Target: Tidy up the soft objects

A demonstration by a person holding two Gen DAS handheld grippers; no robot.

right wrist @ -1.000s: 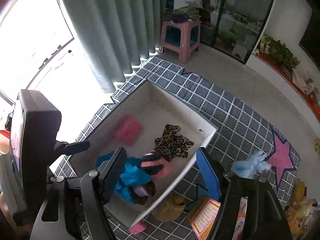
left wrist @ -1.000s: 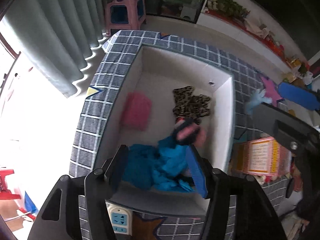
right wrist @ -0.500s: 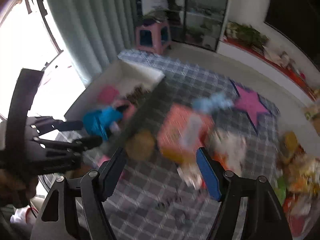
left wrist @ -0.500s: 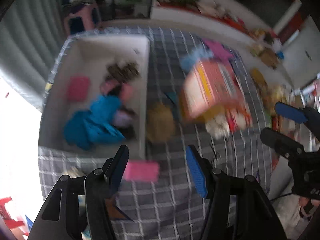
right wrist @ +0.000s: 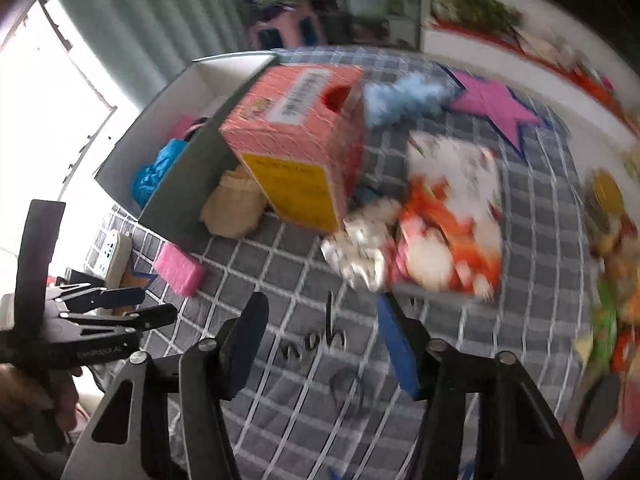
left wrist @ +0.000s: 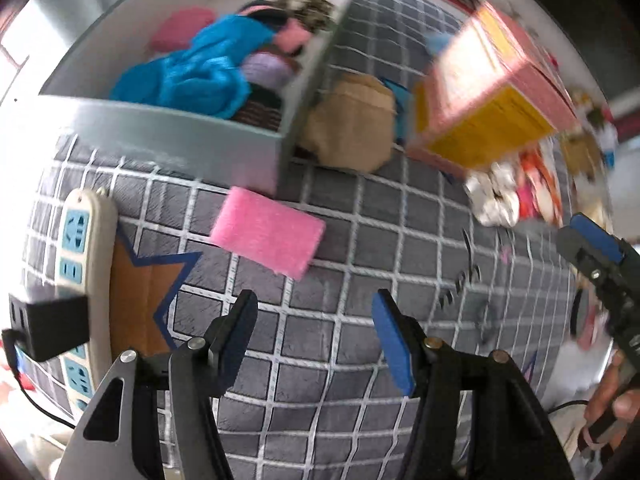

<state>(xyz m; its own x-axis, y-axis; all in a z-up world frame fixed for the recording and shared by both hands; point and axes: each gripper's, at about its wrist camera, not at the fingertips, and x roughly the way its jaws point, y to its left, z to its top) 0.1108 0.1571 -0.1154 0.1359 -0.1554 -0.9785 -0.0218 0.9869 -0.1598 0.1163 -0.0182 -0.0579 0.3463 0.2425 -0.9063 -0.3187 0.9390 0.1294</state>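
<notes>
Partly done: blue cloth (left wrist: 188, 76) and other soft items are already stowed in the bin (left wrist: 168, 136). Pink sponge (left wrist: 268, 234) and tan pouch (left wrist: 352, 128) are left just outside the bin. Left gripper (left wrist: 314, 316) is open, empty; right gripper's (right wrist: 322, 320) jaws have just been closing, nothing between them.

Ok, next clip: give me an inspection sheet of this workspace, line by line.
Surface: grey checked mat with star patches.
Job's things: white bin holds blue cloth and other soft items; pink sponge and tan plush lie outside, on the mat.
Clutter: pink-and-yellow carton, light blue fluff, blurred packets at right.
Grippers: left gripper open, empty; right gripper has just been closing, jaws apart, nothing between them.
Cables: power strip with a black plug, cord trailing off.
Surroundings: curtain, pink stool, shelving.
</notes>
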